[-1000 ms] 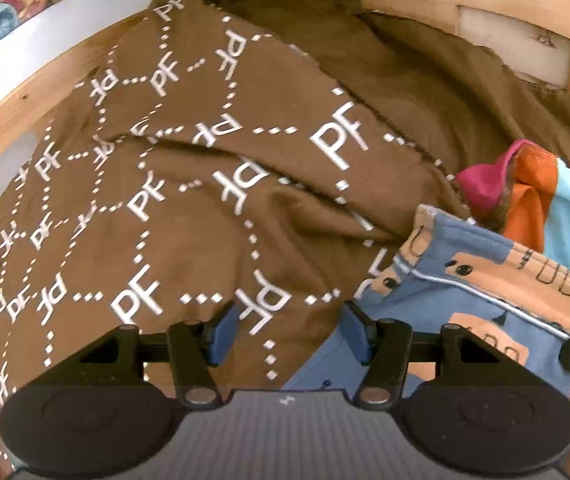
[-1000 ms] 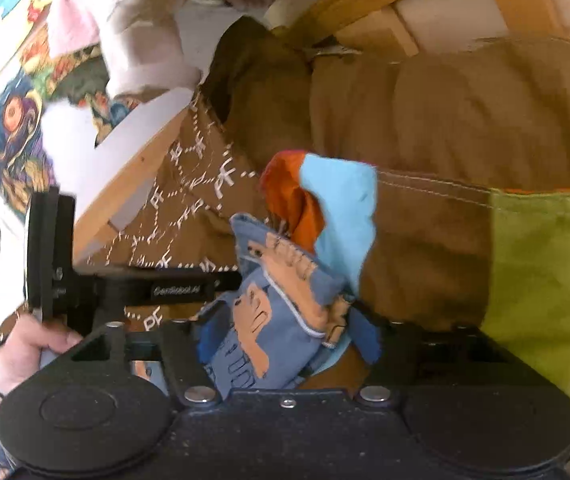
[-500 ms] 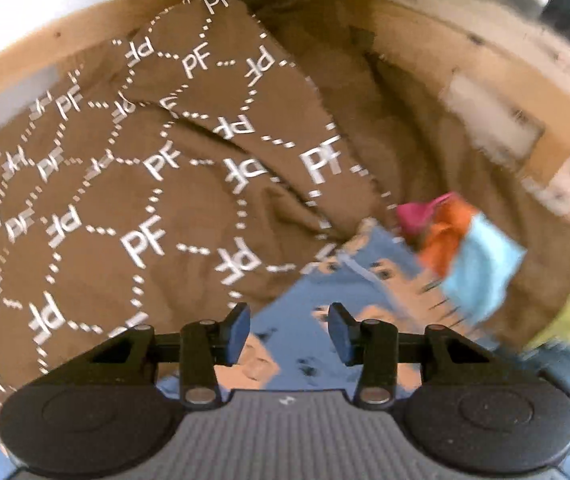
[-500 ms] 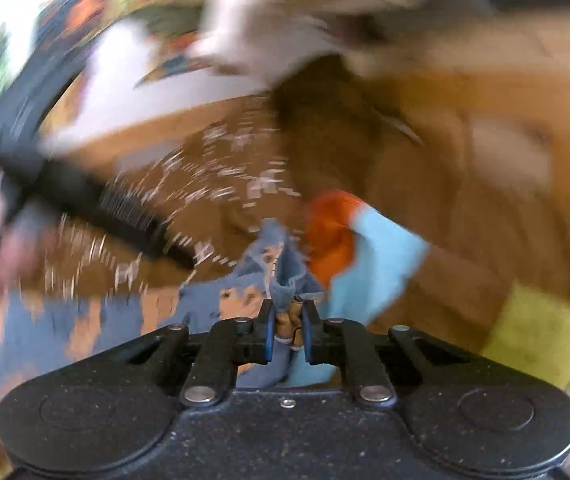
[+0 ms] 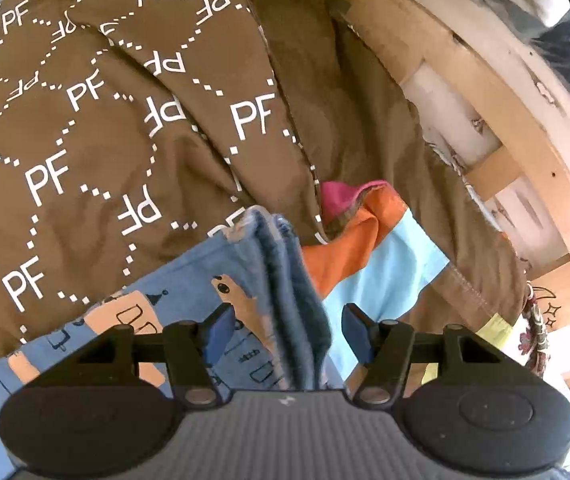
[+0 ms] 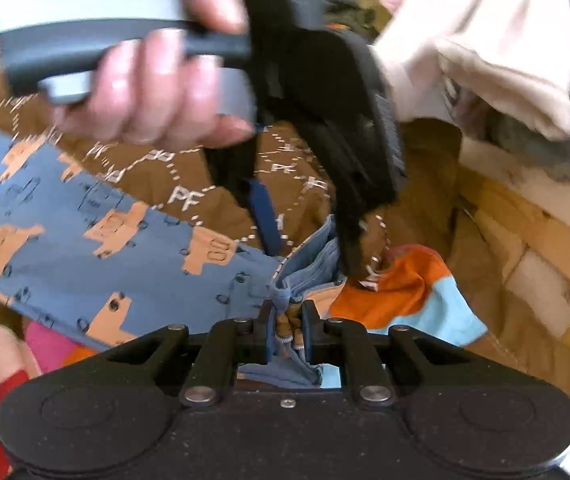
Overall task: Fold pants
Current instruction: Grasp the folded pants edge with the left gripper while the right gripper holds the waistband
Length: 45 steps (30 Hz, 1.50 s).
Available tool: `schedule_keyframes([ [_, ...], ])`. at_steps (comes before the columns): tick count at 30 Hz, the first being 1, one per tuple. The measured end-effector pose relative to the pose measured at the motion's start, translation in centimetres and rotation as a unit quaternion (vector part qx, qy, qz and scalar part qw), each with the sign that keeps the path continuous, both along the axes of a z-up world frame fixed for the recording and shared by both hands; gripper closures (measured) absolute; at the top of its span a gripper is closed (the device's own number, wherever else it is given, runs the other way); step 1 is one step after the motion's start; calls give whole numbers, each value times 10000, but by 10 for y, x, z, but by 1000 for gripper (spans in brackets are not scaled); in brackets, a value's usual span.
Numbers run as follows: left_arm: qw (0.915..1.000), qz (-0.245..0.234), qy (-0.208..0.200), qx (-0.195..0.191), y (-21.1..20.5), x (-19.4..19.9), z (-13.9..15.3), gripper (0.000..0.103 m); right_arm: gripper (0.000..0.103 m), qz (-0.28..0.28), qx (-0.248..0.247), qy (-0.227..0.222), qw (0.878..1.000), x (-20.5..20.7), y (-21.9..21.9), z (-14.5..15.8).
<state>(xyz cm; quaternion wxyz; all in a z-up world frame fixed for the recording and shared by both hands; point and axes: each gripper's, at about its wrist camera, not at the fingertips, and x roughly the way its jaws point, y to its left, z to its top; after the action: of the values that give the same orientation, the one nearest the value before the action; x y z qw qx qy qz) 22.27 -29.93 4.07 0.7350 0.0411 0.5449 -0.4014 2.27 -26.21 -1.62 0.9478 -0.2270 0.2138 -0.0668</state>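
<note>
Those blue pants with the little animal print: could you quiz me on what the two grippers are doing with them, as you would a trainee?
1. True or false: the right gripper is shut on the blue pants.
2. The left gripper is: A) open, B) shut.
3. What lies under the pants?

Key: 1 true; 2 A, fingers apart around a bunched edge; 3 a brown PF-print cloth.

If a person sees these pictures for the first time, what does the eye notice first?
First the blue pants with orange animal prints, lying across a brown PF-patterned blanket. The right gripper is shut on their bunched edge, while the left gripper stands open around the same folded edge. Beside it lies an orange and light-blue cloth.
</note>
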Motion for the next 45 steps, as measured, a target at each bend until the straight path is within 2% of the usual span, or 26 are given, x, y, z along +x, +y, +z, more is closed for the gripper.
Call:
schedule_keyframes([
  [5, 9997, 189, -23, -123, 17, -1, 1, 41, 89, 377, -392, 65, 9985, -5, 18, -5],
  [7, 9995, 286, 1, -122, 27, -1, -3, 46, 89, 495, -476, 65, 9976, -8, 23, -6],
  [9, 9992, 391, -20, -48, 35, -1, -8, 73, 89, 616, -518, 66, 9967, -10, 29, -4],
  [11, 9984, 555, -38, -70, 48, -1, -10, 87, 89, 702, -583, 92, 9958, -11, 34, -4],
  [12, 9977, 651, -24, -165, 56, -1, -10, 90, 89, 751, -623, 98, 9952, -12, 37, -5],
  [14, 9955, 802, 62, -503, 76, -2, -7, 91, 89, 887, -666, 47, 9938, -15, 43, -3],
  [16, 9931, 947, 103, -685, 92, -2, -4, 92, 91, 1073, -697, -31, 9918, -20, 52, 0],
  [18, 9909, 1100, 95, -764, 109, -5, -2, 93, 99, 1307, -740, -69, 9886, -25, 62, 3],
  [24, 9823, 1640, 216, -883, 165, -13, -5, 93, 99, 1939, -886, 37, 9770, -36, 95, 0],
  [26, 9802, 1781, 357, -793, 177, -10, -15, 93, 88, 2018, -989, 116, 9743, -37, 101, -4],
  [28, 9770, 1935, 541, -711, 185, -6, -27, 93, 63, 2010, -1115, 186, 9730, -35, 105, -9],
  [30, 9725, 2073, 764, -733, 192, -2, -39, 93, 55, 1985, -1150, 297, 9729, -28, 106, -15],
  [34, 9667, 2225, 993, -788, 199, 5, -50, 93, 55, 2100, -925, 595, 9715, -13, 109, -23],
  [45, 9639, 2289, 1113, -780, 203, 4, -54, 93, 58, 1958, -399, 815, 9764, -2, 111, -26],
])
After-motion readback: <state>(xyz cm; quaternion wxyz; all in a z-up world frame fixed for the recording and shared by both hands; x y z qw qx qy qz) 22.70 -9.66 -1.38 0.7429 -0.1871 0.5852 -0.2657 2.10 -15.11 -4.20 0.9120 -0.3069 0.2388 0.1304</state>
